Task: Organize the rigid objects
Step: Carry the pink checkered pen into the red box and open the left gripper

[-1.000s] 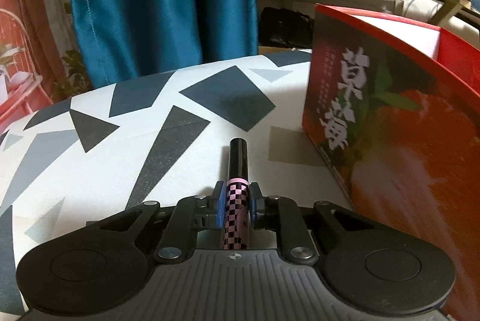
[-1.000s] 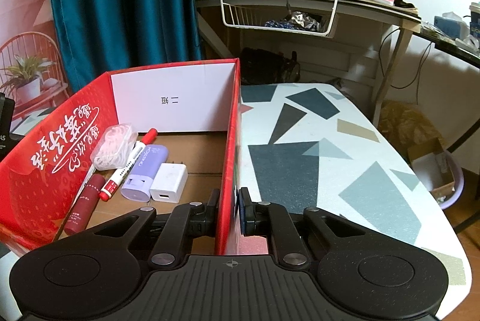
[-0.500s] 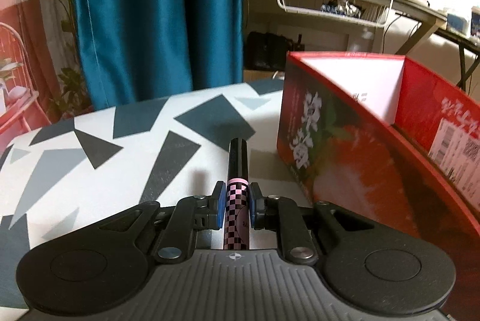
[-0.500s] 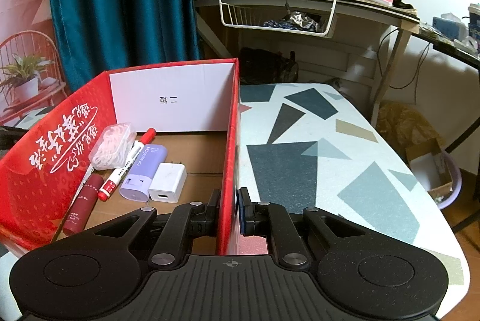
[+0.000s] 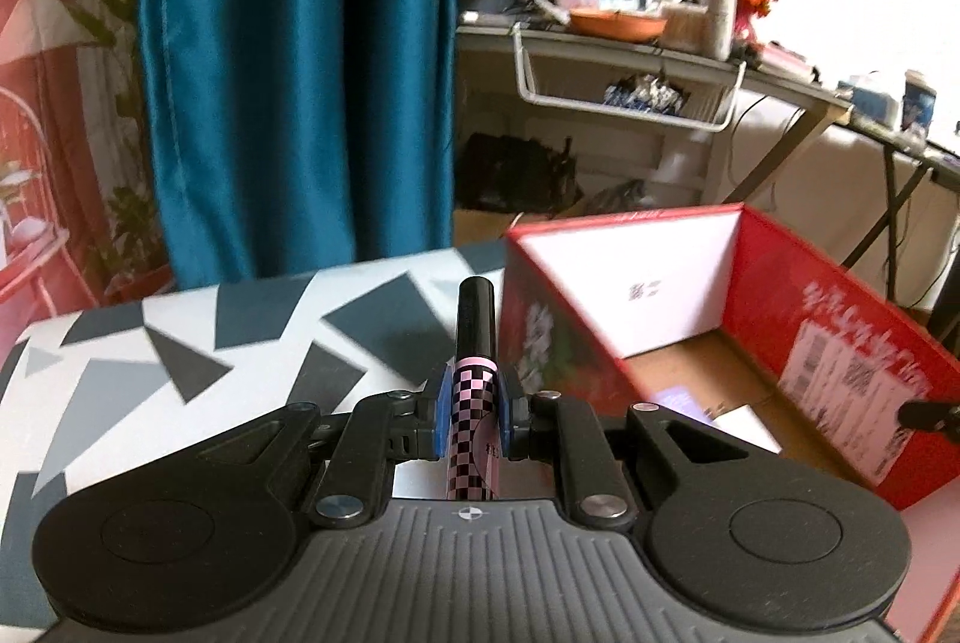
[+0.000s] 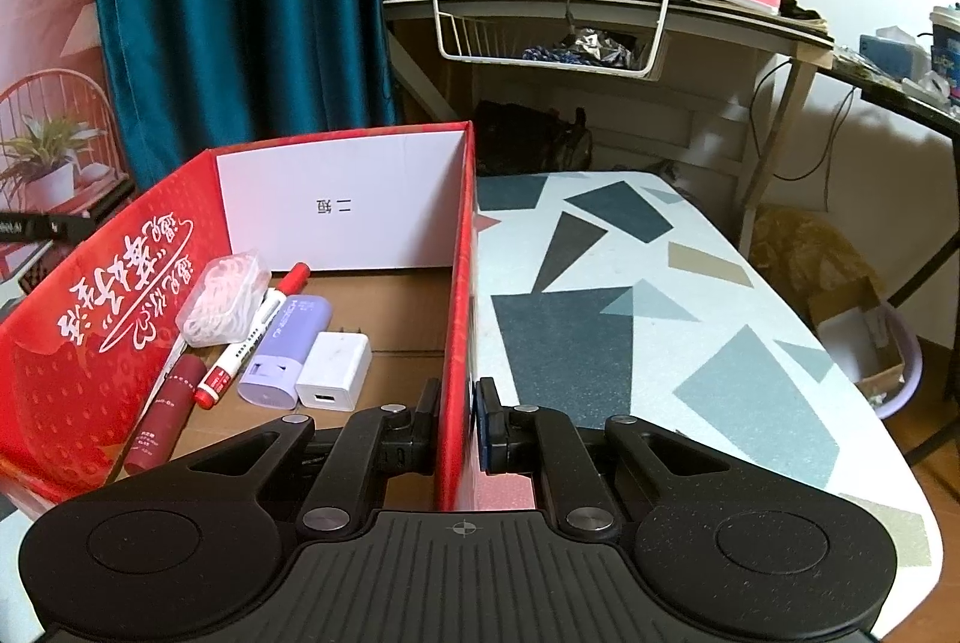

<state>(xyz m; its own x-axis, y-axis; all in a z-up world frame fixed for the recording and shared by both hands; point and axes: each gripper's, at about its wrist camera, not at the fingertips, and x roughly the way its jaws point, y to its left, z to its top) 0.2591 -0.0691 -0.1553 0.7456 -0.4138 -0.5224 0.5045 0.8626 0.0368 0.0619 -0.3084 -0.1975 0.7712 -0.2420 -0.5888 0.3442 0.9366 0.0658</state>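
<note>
My left gripper [image 5: 472,397] is shut on a slim tube [image 5: 475,343] with a pink-and-black checked body and a black cap pointing forward. It hangs above the patterned table, just left of the red cardboard box [image 5: 840,319], whose open inside shows to the right. My right gripper [image 6: 457,418] is shut on the box's right wall [image 6: 459,283]. Inside the box lie a dark red tube [image 6: 165,415], a red-capped marker [image 6: 255,337], a lilac device [image 6: 288,349], a white charger [image 6: 333,373] and a clear packet of white loops [image 6: 225,298].
The table [image 6: 630,331] wears a white cloth with grey and dark shapes. A teal curtain [image 5: 288,60] hangs behind it. A cluttered desk [image 6: 600,0] with a wire basket stands at the back. A tub [image 6: 870,349] sits on the floor to the right.
My left gripper has risen with the checked tube and swung right, so the box's open inside now shows. The right gripper has stayed clamped on the box wall.
</note>
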